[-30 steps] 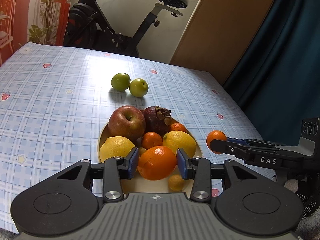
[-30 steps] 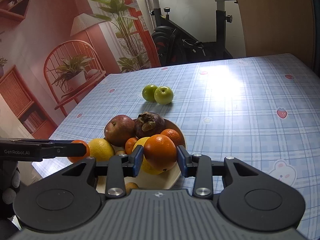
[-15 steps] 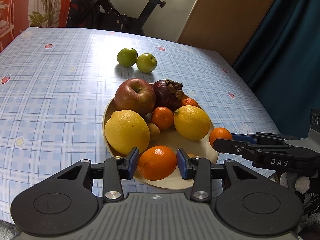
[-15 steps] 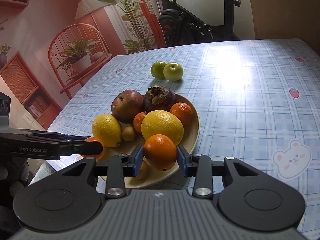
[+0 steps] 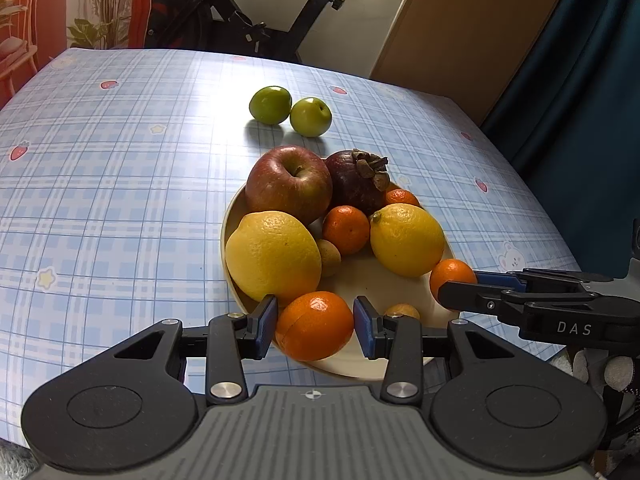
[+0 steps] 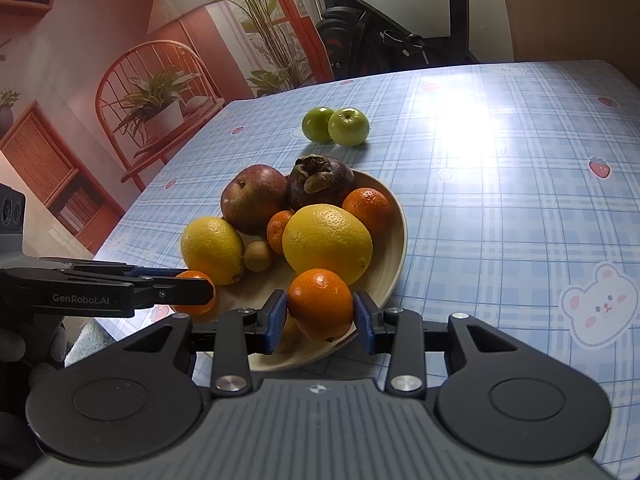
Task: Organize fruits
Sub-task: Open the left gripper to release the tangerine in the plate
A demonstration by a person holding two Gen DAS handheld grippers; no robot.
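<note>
Over crowded plate (image 5: 400,368), both tongs (image 5: 315,326) (image 6: 320,316) clamping oranges (image 5: 315,326) (image 6: 320,308), lemons (image 5: 274,256) behind

two oranges (image 5: 315,325) (image 6: 320,304) clamped over a full fruit plate (image 5: 362,276); two green fruits (image 5: 290,110) beyond.

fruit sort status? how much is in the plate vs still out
Mostly done: the plate holds the apple, the mangosteen, two lemons and several small oranges. In hand: the left gripper and the right gripper each clamp an orange over the plate's near rim. Left: two green fruits on the table.
</note>
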